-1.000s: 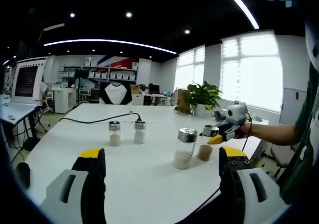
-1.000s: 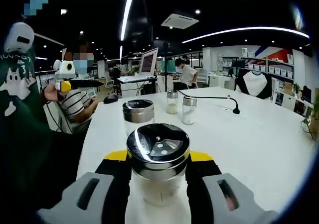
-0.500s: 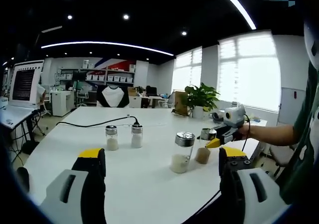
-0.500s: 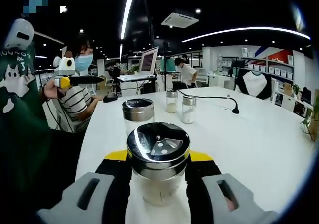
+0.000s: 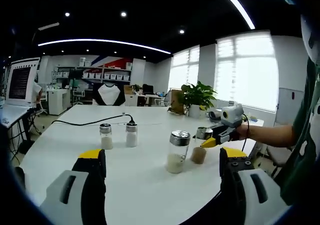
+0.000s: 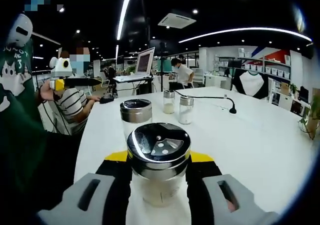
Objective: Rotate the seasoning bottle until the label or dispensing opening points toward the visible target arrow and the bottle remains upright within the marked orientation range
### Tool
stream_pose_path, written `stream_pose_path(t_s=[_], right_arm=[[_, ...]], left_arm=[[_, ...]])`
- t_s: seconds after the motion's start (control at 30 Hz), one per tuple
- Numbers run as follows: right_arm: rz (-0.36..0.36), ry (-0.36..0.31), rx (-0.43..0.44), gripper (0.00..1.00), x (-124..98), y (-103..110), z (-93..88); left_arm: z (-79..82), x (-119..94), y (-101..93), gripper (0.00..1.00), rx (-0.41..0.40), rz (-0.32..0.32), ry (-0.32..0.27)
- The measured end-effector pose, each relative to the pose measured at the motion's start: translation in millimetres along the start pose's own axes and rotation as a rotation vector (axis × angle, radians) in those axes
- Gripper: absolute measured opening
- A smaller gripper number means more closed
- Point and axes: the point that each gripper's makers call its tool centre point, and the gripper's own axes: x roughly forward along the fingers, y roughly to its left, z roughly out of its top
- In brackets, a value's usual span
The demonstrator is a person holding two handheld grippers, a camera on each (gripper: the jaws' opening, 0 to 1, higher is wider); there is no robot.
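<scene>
Four bottles stand on the white counter (image 6: 260, 150). Seasoning bottle (image 6: 158, 165), brown fill, sits clamped between the right gripper's (image 6: 158, 177) jaws near the counter edge, long axis vertical, upright. Perforated lid faces up toward the camera; label direction cannot be told. No target arrow visible, so rotation progress is unclear; judged grasped, turn still to finish. Left gripper (image 5: 162, 172) hangs open, holding nothing, well apart.

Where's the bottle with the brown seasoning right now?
In the left gripper view the brown seasoning bottle stands upright on the white table, right of centre, held by the right gripper, just right of the bottle of white seasoning.
</scene>
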Motion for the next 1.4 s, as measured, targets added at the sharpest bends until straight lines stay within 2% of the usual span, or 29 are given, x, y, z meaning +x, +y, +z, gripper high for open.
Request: stream_pose_path(t_s=[0.6, 0.67, 0.7, 0.8, 1.27, 1.4], right_arm=[[-0.128, 0.026, 0.042, 0.41, 2.3, -4.3, -0.5], [-0.156, 0.029, 0.053, 0.41, 3.1, -5.0, -0.3], [-0.171, 0.026, 0.058, 0.41, 3.4, -5.3, -0.3], [-0.219, 0.026, 0.076, 0.41, 3.8, -7.5, -0.3], [-0.408, 0.039, 0.141, 0.41, 5.1, -13.3, -2.2], [-0.493, 0.035, 0.179, 0.41, 3.7, -16.2, -3.1]], left_arm=[[4.3, 5.3, -2.1, 1.0, 0.027, -0.021, -0.019], [5.7, 4.3, 0.4, 1.0, 0.048, -0.011, -0.023], [7.6, 3.4, 2.5, 1.0, 0.086, -0.003, -0.032], [9.7, 1.8, 3.7, 1.0, 0.057, -0.002, -0.042], [7.7, 0.4, 3.9, 0.99, 0.039, 0.025, -0.047], [8.5, 1.6, 2.4, 0.99, 0.04, 0.021, -0.047]])
